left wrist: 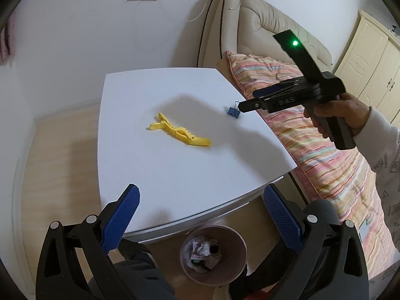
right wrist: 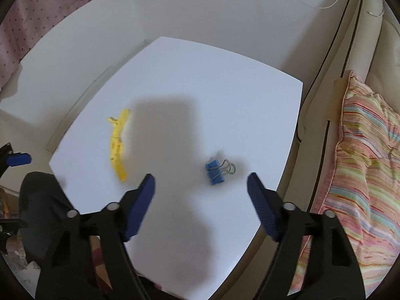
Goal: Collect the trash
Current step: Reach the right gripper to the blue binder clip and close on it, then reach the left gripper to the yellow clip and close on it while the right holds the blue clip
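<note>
A yellow plastic clip (left wrist: pixel 180 132) lies near the middle of the white table (left wrist: pixel 175 170); it also shows in the right wrist view (right wrist: pixel 117 145). A blue binder clip (left wrist: pixel 232 111) lies near the table's right edge and shows between the fingers in the right wrist view (right wrist: pixel 216 172). My right gripper (right wrist: pixel 201 187) is open and empty, hovering just above and short of the binder clip; it shows from the side in the left wrist view (left wrist: pixel 246 101). My left gripper (left wrist: pixel 200 195) is open and empty over the table's near edge.
A pink trash bin (left wrist: pixel 213 255) with crumpled scraps stands on the floor under the table's near edge. A beige sofa (left wrist: pixel 262 25) with a striped cushion (right wrist: pixel 362 162) flanks the table's right side. A white wall is behind, wooden floor at left.
</note>
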A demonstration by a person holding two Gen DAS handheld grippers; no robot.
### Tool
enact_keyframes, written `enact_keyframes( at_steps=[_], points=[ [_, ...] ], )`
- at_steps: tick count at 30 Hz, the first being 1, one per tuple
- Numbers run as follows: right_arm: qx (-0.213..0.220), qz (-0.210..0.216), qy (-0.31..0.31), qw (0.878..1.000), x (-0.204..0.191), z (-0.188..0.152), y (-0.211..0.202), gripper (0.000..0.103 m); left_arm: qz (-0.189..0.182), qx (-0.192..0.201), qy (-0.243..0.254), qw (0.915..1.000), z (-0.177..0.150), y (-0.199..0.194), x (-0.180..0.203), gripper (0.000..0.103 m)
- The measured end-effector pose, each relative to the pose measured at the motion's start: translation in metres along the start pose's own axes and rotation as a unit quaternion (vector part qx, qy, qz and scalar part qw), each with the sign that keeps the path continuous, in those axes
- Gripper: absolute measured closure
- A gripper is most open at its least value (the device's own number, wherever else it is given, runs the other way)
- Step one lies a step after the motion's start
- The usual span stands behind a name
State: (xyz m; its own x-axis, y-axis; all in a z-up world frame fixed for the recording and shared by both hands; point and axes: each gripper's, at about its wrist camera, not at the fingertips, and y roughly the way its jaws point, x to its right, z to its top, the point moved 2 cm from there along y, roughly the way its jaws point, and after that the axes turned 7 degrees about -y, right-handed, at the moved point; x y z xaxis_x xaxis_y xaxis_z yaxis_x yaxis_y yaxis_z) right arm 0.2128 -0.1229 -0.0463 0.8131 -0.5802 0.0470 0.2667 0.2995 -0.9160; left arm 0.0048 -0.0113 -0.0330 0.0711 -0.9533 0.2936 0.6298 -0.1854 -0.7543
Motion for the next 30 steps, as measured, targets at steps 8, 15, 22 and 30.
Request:
enact_keyframes(
  at_steps=[8,15,22,30],
  points=[
    [-0.013,0.006,0.014,1.000,0.014,0.002,0.025,0.062,0.000,-0.009,-0.009,0.9999,-0.001,0.008,-0.007,0.008],
    [-0.014,0.012,0.021,1.000,0.019,0.002,0.031,0.076,0.000,-0.013,-0.010,0.9999,-0.002,0.010,-0.008,0.008],
    [-0.010,0.011,0.025,1.000,0.020,-0.001,0.031,0.095,0.002,-0.014,-0.008,0.9999,-0.001,0.010,-0.007,0.008],
    [0.005,0.017,0.039,0.999,0.024,-0.003,0.025,0.102,0.010,-0.013,-0.004,0.9998,0.006,0.014,-0.003,0.008]
  ],
)
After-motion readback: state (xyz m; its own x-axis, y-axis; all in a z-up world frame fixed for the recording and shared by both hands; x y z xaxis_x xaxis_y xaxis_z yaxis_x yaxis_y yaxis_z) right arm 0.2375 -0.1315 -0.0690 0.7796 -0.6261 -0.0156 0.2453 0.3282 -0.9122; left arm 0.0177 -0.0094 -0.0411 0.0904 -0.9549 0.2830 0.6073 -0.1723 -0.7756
